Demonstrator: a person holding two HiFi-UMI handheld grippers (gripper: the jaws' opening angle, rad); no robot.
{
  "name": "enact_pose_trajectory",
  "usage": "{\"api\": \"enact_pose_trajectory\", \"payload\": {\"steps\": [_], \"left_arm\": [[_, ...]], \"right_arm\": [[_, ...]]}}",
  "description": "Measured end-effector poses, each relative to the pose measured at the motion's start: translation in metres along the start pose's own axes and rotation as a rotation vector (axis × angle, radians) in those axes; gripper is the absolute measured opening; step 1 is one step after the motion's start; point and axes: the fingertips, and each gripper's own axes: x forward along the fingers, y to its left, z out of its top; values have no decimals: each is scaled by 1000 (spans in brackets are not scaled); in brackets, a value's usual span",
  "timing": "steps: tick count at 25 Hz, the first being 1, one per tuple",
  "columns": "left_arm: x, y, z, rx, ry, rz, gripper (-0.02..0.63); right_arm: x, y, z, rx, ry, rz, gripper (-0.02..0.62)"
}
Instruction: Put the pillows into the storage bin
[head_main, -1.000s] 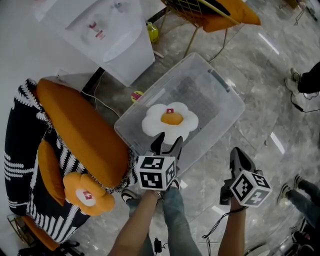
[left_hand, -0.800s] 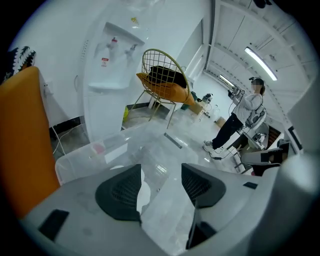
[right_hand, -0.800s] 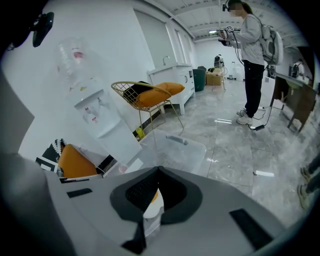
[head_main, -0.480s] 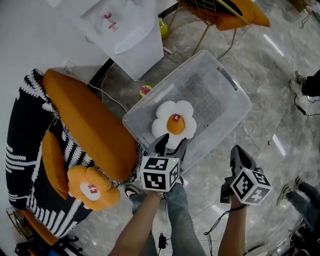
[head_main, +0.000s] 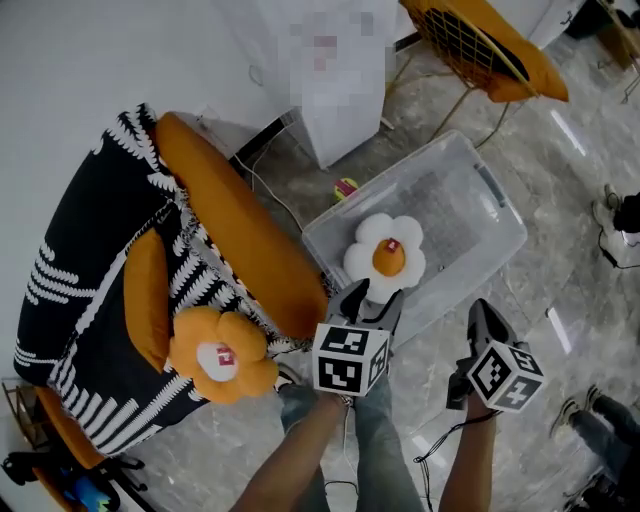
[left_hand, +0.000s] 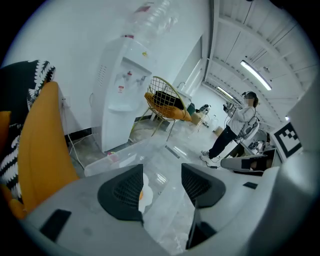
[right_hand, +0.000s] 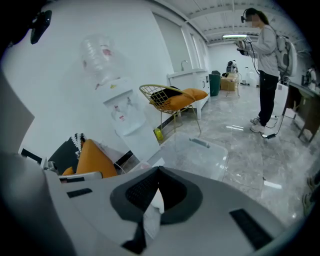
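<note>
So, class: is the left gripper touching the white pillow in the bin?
Apart. The left gripper view shows the left gripper with its jaws open and empty, and the white pillow lying beyond them in the bin.

A white flower pillow (head_main: 385, 257) lies inside the clear storage bin (head_main: 455, 215); an orange flower pillow (head_main: 220, 355) sits on the sofa (head_main: 90, 240), well left of the bin.

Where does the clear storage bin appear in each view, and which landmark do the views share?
Head view: storage bin right of centre, a white pillow in it.
Left gripper view: storage bin low centre, ahead of the jaws.
Right gripper view: storage bin centre, just above the jaws.
Shared landmark: the yellow wire chair.
</note>
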Motion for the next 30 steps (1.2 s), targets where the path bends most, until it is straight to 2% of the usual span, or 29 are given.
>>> {"api": "enact_pose_trajectory", "payload": {"steps": [4, 9, 15, 23, 30], "left_arm": [[-50, 26, 4, -25, -45, 29, 232], [-123, 76, 8, -96, -123, 91, 232], [-211, 158, -1, -179, -210, 229, 232], [-323, 277, -53, -347, -289, 441, 232], [-389, 341, -110, -469, -323, 585, 232]], "right_arm": [[-5, 58, -6, -42, 0, 52, 2], [-8, 142, -18, -130, 11, 136, 2], [-1, 250, -37, -260, 43, 251, 2], [13, 381, -102, -428, 145, 394, 2], [25, 449, -145, -548, 212, 469, 2]]}}
